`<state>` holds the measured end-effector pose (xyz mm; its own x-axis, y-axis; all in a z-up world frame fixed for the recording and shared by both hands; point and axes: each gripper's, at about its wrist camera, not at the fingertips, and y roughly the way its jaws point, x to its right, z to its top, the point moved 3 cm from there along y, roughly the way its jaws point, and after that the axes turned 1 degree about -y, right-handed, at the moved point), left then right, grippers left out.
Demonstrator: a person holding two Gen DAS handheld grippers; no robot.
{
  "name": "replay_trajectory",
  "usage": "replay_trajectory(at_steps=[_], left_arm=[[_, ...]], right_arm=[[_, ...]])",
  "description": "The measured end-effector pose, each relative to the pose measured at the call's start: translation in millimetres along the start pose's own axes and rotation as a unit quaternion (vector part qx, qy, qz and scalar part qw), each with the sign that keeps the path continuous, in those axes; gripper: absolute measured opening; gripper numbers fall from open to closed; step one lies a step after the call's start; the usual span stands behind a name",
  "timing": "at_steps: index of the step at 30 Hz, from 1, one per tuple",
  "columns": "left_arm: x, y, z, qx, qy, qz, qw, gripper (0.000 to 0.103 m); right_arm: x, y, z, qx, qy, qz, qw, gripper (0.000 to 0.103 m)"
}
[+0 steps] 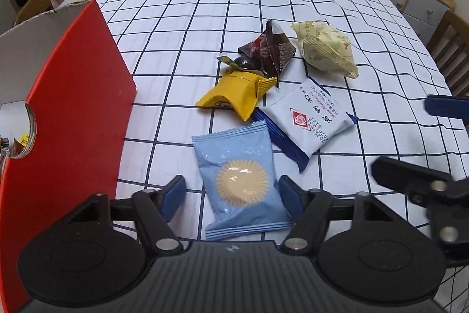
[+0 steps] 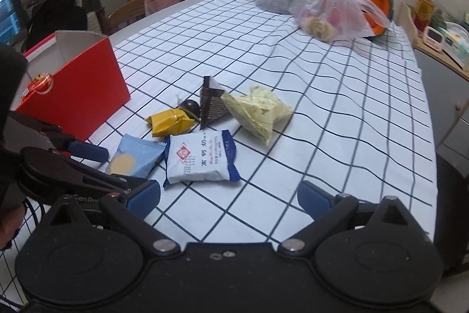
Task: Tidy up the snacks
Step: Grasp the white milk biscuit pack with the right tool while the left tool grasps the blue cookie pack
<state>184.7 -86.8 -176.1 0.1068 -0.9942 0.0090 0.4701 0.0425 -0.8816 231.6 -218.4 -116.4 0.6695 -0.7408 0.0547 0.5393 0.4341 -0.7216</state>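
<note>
Red box (image 1: 73, 96) at left, some snacks already inside. Our left gripper (image 1: 231, 192) wide, straddling the light-blue packet (image 1: 240, 184); slippery film may squirt out on closing. Right gripper (image 2: 228, 198) wide, empty, near white-blue packet (image 2: 199, 160); collision risk.

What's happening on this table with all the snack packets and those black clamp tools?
A person is sorting snacks with a handheld gripper in each hand. The left gripper is open around the light blue packet, not yet closed on it. The right gripper is open and empty, hovering near the white and blue packet. A yellow packet, a dark brown packet and a pale green packet wait on the checked tablecloth beside the red box.
</note>
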Motion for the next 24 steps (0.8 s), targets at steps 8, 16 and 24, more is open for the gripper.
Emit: replay_trajectory(at_steps=[8,16,24], left_arm=[[-11,-6,2,-0.001,-0.029,-0.001,0.9996,0.047],[-22,-26,-4,0.015,-0.053,-0.002,0.9985,0.044],[-21,-47,-9,0.048,-0.045,0.018,0.9977,0.044]], right_arm=[[-6,28,9,-0.007,-0.028,0.018,0.999,0.099],[-12,52,12,-0.022,-0.053,0.034,0.998,0.098],[-21,69,13,-0.027,-0.065,0.039,0.997,0.091]])
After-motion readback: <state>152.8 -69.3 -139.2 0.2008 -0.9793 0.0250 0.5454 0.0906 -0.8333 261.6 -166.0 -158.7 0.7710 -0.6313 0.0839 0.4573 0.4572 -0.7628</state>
